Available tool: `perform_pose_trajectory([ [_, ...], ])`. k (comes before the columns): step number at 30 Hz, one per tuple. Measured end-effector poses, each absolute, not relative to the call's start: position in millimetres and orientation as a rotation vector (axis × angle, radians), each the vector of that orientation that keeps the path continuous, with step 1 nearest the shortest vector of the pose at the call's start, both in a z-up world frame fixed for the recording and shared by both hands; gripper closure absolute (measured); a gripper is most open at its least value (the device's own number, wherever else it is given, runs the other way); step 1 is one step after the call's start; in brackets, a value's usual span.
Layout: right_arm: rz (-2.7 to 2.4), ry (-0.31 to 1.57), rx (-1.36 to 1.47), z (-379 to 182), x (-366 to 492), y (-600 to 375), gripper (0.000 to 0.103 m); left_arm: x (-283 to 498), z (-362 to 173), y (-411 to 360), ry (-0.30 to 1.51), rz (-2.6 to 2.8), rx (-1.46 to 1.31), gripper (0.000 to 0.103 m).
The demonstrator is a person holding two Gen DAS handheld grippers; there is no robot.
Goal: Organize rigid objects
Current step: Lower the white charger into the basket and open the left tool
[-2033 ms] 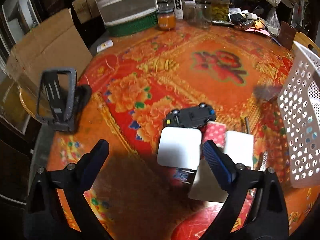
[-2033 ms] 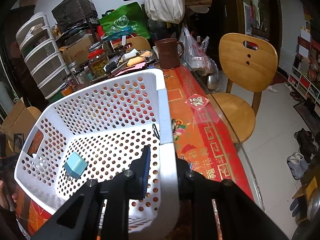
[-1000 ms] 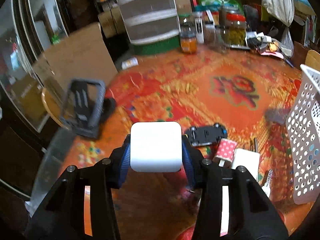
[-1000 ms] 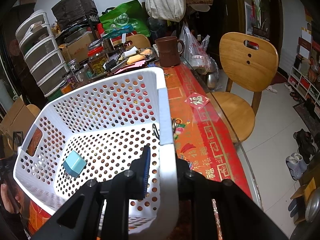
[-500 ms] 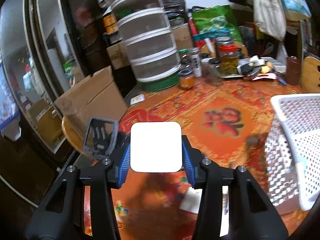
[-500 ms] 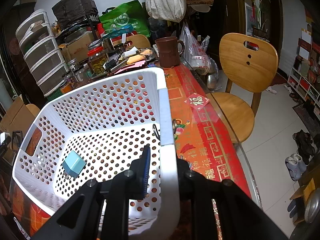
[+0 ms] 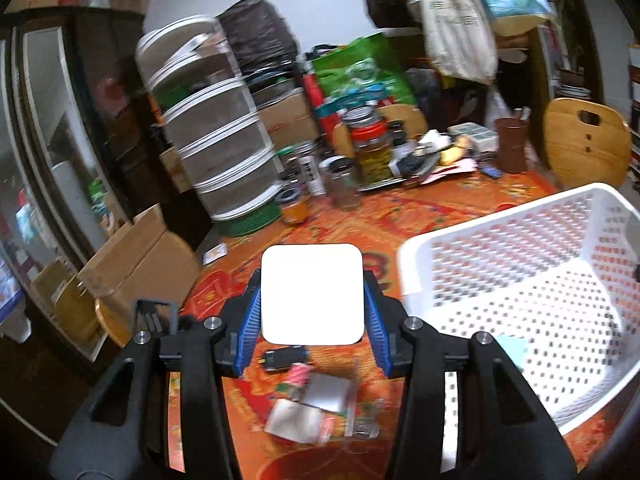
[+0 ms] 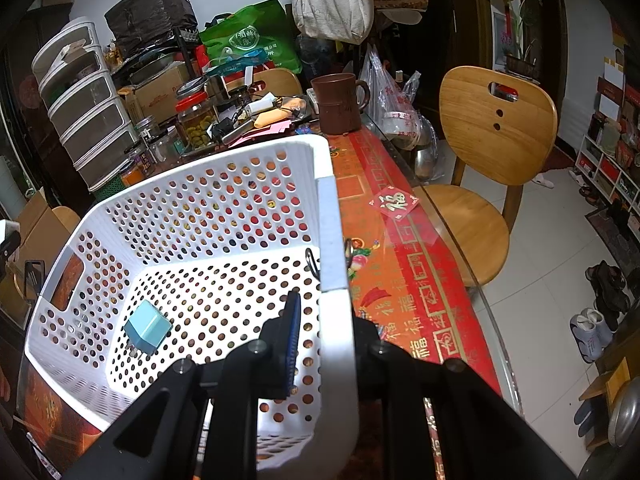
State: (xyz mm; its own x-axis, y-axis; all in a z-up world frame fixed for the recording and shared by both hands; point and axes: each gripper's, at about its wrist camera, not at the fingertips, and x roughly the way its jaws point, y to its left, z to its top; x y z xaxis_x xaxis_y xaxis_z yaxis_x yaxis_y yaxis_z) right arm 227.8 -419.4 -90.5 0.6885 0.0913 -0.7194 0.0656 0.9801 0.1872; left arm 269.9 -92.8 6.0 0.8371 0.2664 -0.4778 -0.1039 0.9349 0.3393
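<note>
My left gripper (image 7: pixel 312 320) is shut on a white square box (image 7: pixel 312 294) and holds it high above the red patterned table, left of the white perforated basket (image 7: pixel 520 248). Below it on the table lie a black toy car (image 7: pixel 284 358), a red dotted piece (image 7: pixel 300 374) and white flat boxes (image 7: pixel 326 390). My right gripper (image 8: pixel 328 340) is shut on the basket's near wall (image 8: pixel 336 320). A light blue cube (image 8: pixel 147 328) lies on the basket floor; it also shows in the left wrist view (image 7: pixel 512 350).
Jars (image 7: pixel 370 152), stacked clear drawers (image 7: pixel 216 148) and clutter crowd the table's far side. A brown mug (image 8: pixel 338 106) stands beyond the basket. A black phone stand (image 7: pixel 154 316) sits at the table's left edge by a cardboard box (image 7: pixel 136 256). A wooden chair (image 8: pixel 492 128) stands on the right.
My left gripper closed on the white box, lifted it off the table and swung up and right toward the basket. The right gripper stayed clamped on the basket wall.
</note>
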Motion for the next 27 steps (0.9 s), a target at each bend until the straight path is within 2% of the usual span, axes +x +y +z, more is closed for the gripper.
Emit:
perform_pose_trajectory([
  [10,0.018,0.815,0.208,-91,228,-419,0.087,292,-13,-166,0.632,0.02,0.357,0.059],
  [20,0.019,0.815,0.212,-91,228,-420,0.087,320,-42,-166,0.728,-0.017,0.336,0.059],
  [21,0.018,0.815,0.212,-91,228,-420,0.087,320,-41,-165,0.725,-0.019,0.333,0.054],
  [22,0.018,0.815,0.211,-91,228,-419,0.087,320,-39,-164,0.712,-0.025,0.335,0.036],
  [24,0.019,0.814,0.211,-91,228,-420,0.087,316,-34,-160,0.671,-0.03,0.339,0.014],
  [27,0.016,0.818,0.208,-91,229,-419,0.087,306,-24,-151,0.635,-0.032,0.333,0.011],
])
